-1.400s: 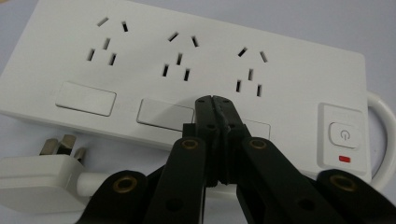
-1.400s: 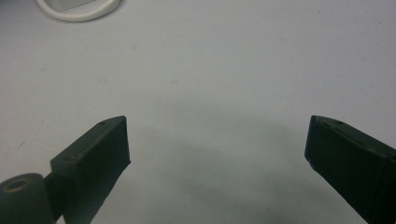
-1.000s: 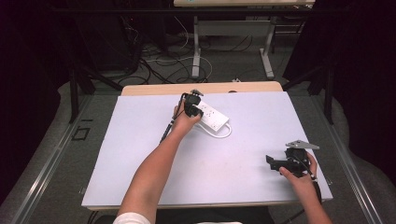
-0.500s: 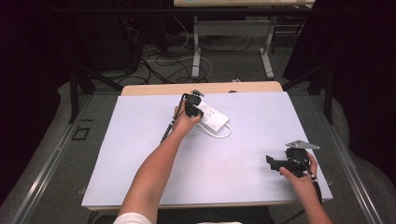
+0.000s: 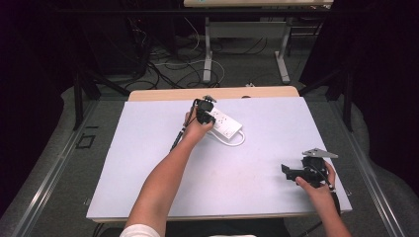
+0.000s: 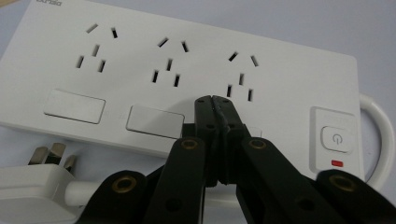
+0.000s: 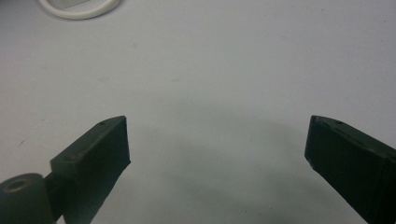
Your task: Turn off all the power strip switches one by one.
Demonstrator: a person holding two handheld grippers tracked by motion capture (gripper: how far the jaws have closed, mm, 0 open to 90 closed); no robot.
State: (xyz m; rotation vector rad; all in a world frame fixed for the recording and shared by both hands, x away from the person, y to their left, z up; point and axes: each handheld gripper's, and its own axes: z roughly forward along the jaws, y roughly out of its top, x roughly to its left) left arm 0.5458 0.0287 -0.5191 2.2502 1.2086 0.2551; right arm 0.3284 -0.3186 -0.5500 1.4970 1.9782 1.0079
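Note:
A white power strip [image 5: 225, 124] lies at the far middle of the white table [image 5: 148, 143], its cable [image 5: 236, 143] looped beside it. In the left gripper view the power strip [image 6: 140, 60] shows three socket groups, flat covers and a power button [image 6: 334, 138] with a red mark. My left gripper [image 6: 212, 99] is shut, jaws pressed together with nothing between them, tips over the strip's near edge. The strip's white plug [image 6: 32, 182] lies at lower left. My right gripper [image 5: 291, 171] rests at the table's right front; its jaws [image 7: 217, 140] stand wide open over bare tabletop.
A loop of the white cable [image 7: 77, 10] shows at the top of the right gripper view. Beyond the table's far edge are a wooden board [image 5: 163, 94], metal legs of another table [image 5: 207, 54] and floor cables [image 5: 163, 64].

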